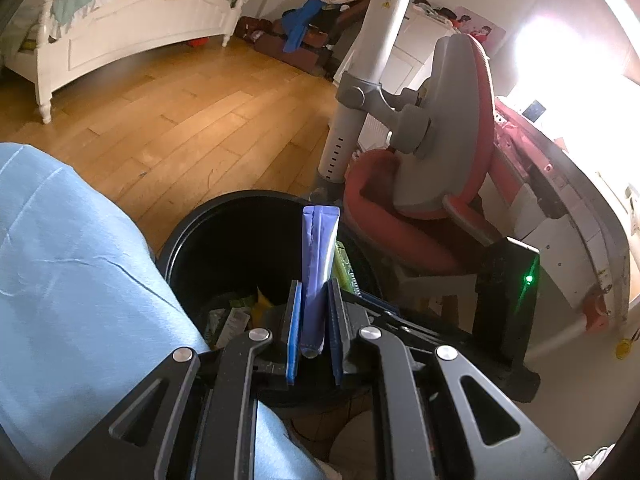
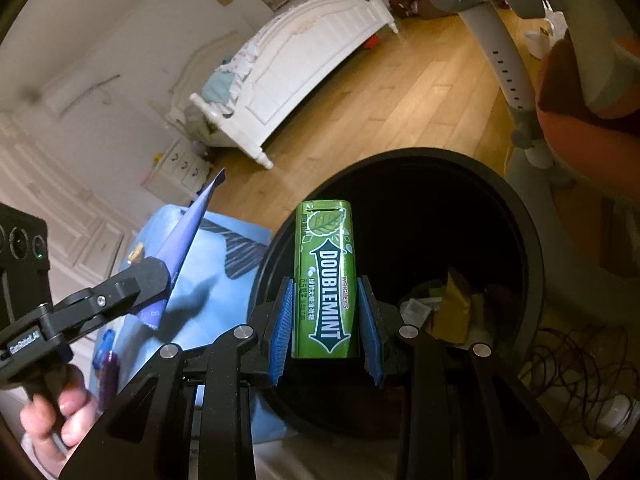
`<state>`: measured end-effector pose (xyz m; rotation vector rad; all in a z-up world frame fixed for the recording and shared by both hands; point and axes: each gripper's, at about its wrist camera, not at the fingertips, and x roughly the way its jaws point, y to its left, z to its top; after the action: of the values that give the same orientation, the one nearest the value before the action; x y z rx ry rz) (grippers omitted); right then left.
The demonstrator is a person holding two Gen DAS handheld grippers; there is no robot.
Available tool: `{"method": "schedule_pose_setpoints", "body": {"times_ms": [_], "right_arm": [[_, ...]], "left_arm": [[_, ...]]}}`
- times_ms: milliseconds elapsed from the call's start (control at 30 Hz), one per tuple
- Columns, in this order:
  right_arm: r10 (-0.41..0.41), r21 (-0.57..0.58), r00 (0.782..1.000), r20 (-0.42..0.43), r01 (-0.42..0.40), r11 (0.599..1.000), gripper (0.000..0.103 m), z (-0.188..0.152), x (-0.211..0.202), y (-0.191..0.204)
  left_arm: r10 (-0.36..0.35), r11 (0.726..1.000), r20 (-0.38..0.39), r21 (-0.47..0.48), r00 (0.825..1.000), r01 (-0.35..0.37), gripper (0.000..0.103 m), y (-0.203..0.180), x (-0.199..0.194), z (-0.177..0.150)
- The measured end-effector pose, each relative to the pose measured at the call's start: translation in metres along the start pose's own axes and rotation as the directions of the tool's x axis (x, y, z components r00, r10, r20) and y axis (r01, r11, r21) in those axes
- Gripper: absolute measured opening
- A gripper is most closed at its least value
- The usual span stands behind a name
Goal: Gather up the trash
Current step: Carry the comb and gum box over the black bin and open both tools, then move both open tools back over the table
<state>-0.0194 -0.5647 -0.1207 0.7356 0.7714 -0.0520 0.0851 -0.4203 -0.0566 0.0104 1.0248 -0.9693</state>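
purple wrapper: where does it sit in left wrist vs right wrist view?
Left wrist: the purple wrapper stands lower centre, pinched upright in the left hand-held gripper, over the black bin.
Right wrist: the purple wrapper is at left, slanting up from the left hand-held gripper, beside the bin.
Shared landmark: the white bed, beyond the bin in both.

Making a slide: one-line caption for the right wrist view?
Right gripper holds a green Doublemint pack over the black trash bin.
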Motion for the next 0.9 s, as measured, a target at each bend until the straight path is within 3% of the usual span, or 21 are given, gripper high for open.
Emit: {"method": "schedule_pose_setpoints", "body": {"times_ms": [267, 333, 367, 400, 500, 667, 767, 900], "right_arm": [[-0.028, 0.010, 0.999, -0.022, 0.029, 1.000, 0.033, 0.000, 0.004, -0.003], [-0.034, 0.005, 0.999, -0.001, 0.034, 0.999, 0.051, -0.001, 0.000, -0.001], [-0.039, 0.004, 0.999, 0.017, 0.039, 0.999, 0.067, -0.002, -0.003, 0.001], [-0.044, 0.002, 0.998, 0.039, 0.044, 0.999, 0.073, -0.001, -0.006, 0.001], [-0.057, -0.020, 0.997, 0.053, 0.058, 0.998, 0.073, -0.002, -0.011, 0.008], [-0.053, -0.040, 0.998, 0.043, 0.055, 0.998, 0.073, -0.005, -0.011, 0.022], [-0.047, -0.066, 0.998, 0.029, 0.049, 0.997, 0.073, -0.007, -0.008, 0.036], [-0.023, -0.114, 1.000, 0.020, 0.025, 0.993, 0.076, -0.007, -0.004, 0.062]], "left_arm": [[0.028, 1.000, -0.032, 0.004, 0.999, -0.028, 0.020, -0.001, 0.005, 0.000], [0.036, 0.999, -0.038, -0.005, 0.999, -0.036, 0.022, 0.002, 0.003, -0.001], [0.041, 0.999, -0.040, -0.008, 0.998, -0.042, 0.030, 0.002, 0.003, -0.001], [0.049, 0.999, -0.037, -0.013, 0.998, -0.049, 0.042, 0.003, 0.001, -0.002], [0.066, 0.998, -0.005, -0.014, 0.998, -0.066, 0.058, 0.004, -0.010, -0.005], [0.077, 0.997, 0.033, -0.016, 0.996, -0.077, 0.062, 0.008, -0.032, -0.011], [0.096, 0.995, 0.068, -0.027, 0.993, -0.094, 0.072, 0.015, -0.051, -0.015], [0.140, 0.990, 0.119, -0.048, 0.983, -0.136, 0.072, 0.034, -0.083, -0.022]]}}
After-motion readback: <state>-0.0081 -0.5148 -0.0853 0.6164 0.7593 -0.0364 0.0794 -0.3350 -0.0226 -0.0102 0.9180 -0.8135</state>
